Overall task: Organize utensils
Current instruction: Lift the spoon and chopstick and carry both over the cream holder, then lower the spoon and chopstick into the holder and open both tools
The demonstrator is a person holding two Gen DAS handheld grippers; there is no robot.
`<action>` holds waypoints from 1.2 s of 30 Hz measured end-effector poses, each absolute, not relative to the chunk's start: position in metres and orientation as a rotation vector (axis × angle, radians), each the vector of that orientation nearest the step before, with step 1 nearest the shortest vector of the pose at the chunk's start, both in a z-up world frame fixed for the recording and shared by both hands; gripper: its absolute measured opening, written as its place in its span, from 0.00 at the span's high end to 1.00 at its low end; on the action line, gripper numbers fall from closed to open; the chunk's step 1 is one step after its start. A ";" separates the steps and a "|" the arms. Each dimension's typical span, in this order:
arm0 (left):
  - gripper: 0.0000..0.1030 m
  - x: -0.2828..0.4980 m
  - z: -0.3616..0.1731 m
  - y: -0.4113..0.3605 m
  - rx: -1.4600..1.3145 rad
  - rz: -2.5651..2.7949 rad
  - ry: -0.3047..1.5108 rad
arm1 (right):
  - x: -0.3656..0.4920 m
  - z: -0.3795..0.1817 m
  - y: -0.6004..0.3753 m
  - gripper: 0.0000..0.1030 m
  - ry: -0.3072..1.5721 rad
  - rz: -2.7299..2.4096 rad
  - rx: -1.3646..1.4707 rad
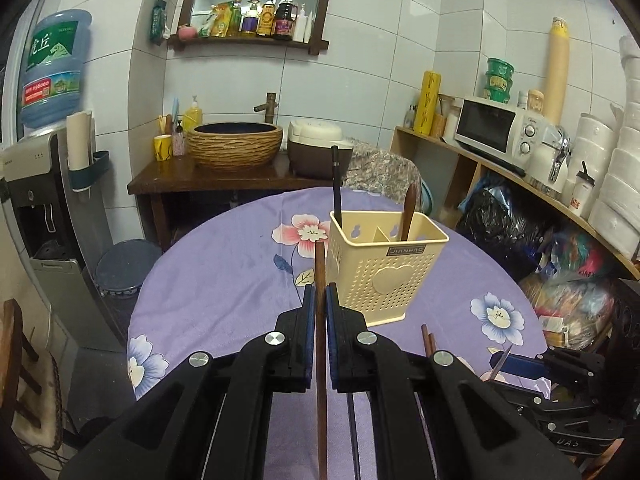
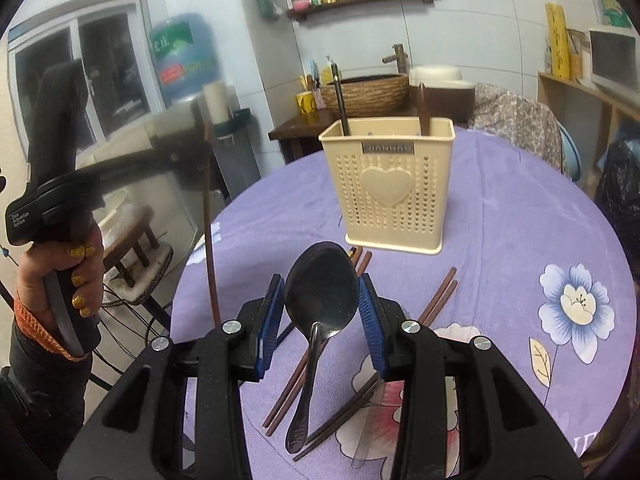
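Note:
A cream perforated utensil holder [image 1: 386,266] [image 2: 390,184] stands on the round purple table and holds a black chopstick [image 1: 336,184] and a brown utensil handle [image 1: 409,210]. My left gripper [image 1: 320,292] is shut on a brown chopstick [image 1: 320,344], held upright just left of the holder; it also shows in the right wrist view [image 2: 210,224]. My right gripper [image 2: 322,296] is shut on a steel spoon [image 2: 320,300], bowl up, held above the table in front of the holder. Several brown chopsticks [image 2: 438,296] lie on the cloth below.
The purple flowered tablecloth [image 2: 500,240] covers the table. A wooden washstand with a basin [image 1: 234,144] and a rice cooker [image 1: 316,144] stands behind. Shelves with a microwave [image 1: 494,128] are at the right; a water dispenser [image 1: 44,200] is at the left.

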State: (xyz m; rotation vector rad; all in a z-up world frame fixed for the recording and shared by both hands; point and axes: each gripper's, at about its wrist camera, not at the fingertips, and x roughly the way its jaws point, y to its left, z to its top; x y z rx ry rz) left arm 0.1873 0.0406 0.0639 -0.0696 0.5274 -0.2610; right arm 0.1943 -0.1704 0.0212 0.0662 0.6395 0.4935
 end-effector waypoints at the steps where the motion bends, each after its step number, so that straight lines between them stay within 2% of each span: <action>1: 0.94 0.186 0.065 0.041 -0.077 -0.264 0.523 | 0.194 0.022 -0.170 0.63 0.638 0.496 0.063; 14: 0.94 0.192 0.088 0.035 -0.079 -0.292 0.479 | 0.213 0.021 -0.165 0.63 0.590 0.469 0.014; 27: 0.94 0.253 0.221 0.011 -0.140 -0.282 0.214 | 0.315 0.164 -0.177 0.63 0.242 0.258 -0.045; 31: 0.94 0.286 0.215 0.000 -0.161 -0.234 0.197 | 0.346 0.162 -0.178 0.63 0.222 0.196 -0.034; 36: 0.94 0.308 0.169 -0.004 -0.177 -0.208 0.254 | 0.366 0.118 -0.180 0.63 0.257 0.164 -0.063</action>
